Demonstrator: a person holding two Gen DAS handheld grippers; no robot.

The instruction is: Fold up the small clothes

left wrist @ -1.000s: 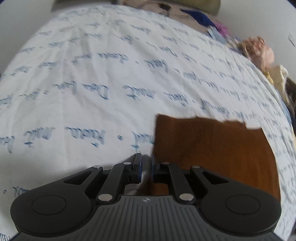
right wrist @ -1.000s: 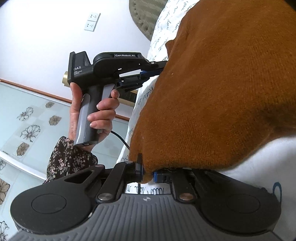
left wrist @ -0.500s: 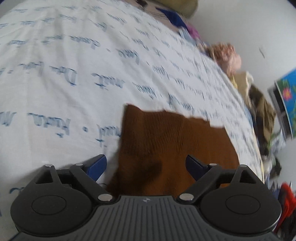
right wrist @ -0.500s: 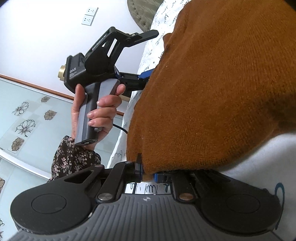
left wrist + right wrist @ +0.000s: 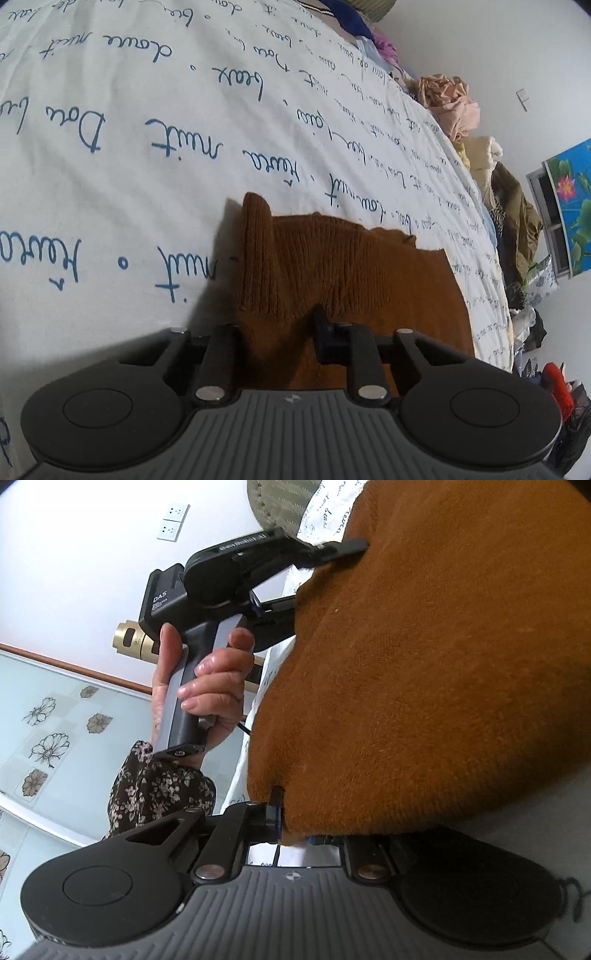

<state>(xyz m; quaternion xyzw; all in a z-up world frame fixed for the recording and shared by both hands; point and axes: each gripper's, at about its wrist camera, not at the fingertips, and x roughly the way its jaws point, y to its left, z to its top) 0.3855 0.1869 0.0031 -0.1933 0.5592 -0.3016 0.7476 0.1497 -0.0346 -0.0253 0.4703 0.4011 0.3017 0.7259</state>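
Brown knit garment (image 5: 354, 280) lay on the printed bedsheet (image 5: 147, 110) at lower centre, left gripper (image 5: 280, 325) closing on a bunched ridge, right gripper (image 5: 291, 823) clamped narrow on its edge at bottom centre, likely anchoring for the fold.

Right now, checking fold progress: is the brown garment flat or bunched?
Bunched: the brown garment rises in a ridge between the closing left gripper jaws; the right gripper pinches its edge.

Left tool (image 5: 280, 328) closing (onto brown cloth (image 5: 351, 266))
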